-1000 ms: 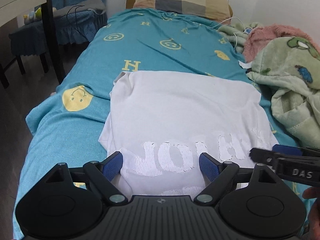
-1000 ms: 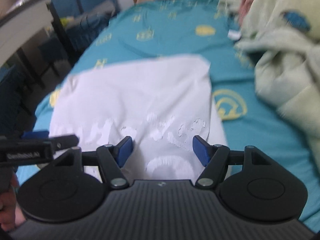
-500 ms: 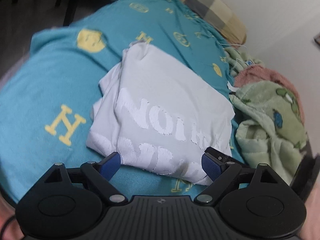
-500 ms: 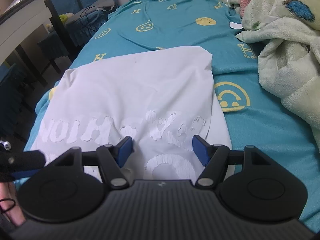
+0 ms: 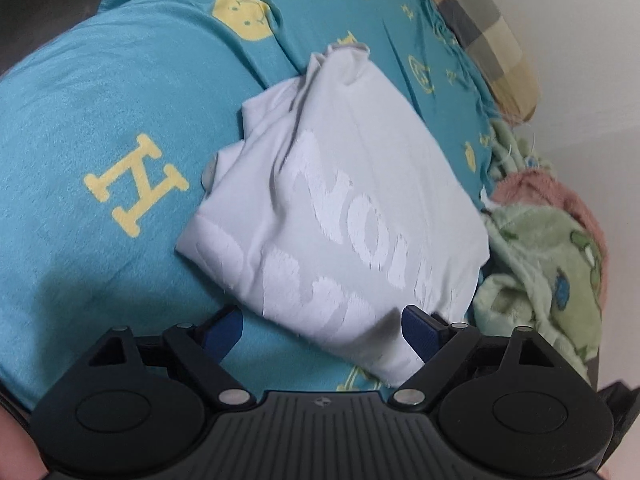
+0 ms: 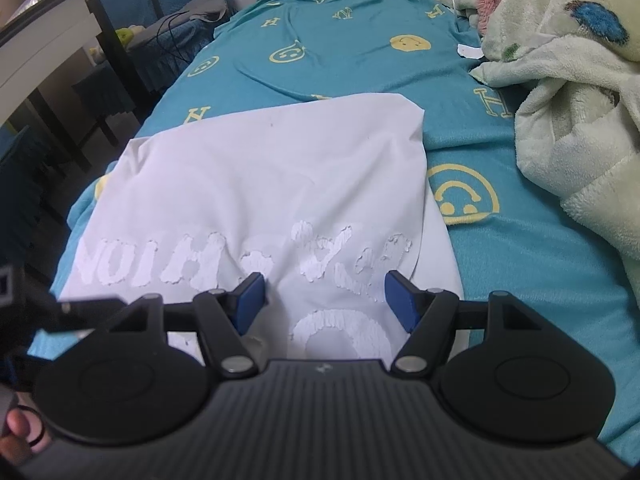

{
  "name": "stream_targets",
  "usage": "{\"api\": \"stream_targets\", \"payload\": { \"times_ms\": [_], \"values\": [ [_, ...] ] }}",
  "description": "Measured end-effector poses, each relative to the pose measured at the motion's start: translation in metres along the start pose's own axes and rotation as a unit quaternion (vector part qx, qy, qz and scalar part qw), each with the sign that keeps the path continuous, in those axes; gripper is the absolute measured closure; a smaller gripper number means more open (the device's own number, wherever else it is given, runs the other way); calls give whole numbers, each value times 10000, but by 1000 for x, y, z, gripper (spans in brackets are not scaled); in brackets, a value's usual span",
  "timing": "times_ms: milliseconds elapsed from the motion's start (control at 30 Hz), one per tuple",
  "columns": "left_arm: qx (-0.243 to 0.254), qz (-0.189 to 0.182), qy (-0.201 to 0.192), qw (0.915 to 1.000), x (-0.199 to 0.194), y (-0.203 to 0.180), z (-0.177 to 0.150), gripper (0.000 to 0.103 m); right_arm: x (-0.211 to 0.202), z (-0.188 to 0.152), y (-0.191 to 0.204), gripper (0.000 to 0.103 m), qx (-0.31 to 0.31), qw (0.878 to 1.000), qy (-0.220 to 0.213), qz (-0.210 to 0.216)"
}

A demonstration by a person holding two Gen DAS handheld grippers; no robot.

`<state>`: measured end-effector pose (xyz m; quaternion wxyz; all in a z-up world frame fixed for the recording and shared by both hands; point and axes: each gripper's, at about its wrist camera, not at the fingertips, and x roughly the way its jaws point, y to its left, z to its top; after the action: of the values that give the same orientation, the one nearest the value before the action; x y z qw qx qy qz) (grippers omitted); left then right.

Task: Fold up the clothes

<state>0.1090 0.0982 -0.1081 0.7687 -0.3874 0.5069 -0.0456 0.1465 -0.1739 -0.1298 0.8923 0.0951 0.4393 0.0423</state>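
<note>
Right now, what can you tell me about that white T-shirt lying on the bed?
The white T-shirt lies folded into a rough rectangle on the teal bedsheet, which is printed with yellow smileys and letters. It looks like soft cotton. Fuzzy, raised white lettering crosses its near half. Layers bunch at one side in the left wrist view, and an under-layer sticks out at the other. The open left gripper and right gripper are at its near edge, gripping nothing.

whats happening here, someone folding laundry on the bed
Yes. A person with a handheld gripper in each hand is folding a white T-shirt that lies partly folded on the teal bedsheet. The left gripper and right gripper both hang open just above its near edge, holding nothing. A green blanket is heaped beside it.
</note>
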Motion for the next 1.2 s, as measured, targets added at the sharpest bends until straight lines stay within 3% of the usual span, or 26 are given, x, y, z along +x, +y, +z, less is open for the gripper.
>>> {"api": "stream_targets", "payload": {
  "times_ms": [67,167,300,500,1000,1200],
  "values": [
    [-103,-10,-224,9997,-3,3,2,17,0,0,0,35,16,10000,-4,-3],
    [-269,100,-533,9982,-8,8,6,28,-1,-1,2,35,8,10000,-12,-29],
    [-352,12,-673,9971,-11,11,10,37,0,0,3,35,-17,10000,-11,-74],
    [36,-119,-877,9961,-15,-7,10,38,1,-1,5,35,-24,9999,-18,-137],
    [-22,-113,-656,9978,-15,1,10,35,2,-2,7,35,-25,9998,-9,-177],
    [35,-37,-736,9973,-17,1,11,53,-28,4,6,34,462,9975,-521,89]
  ]
}}
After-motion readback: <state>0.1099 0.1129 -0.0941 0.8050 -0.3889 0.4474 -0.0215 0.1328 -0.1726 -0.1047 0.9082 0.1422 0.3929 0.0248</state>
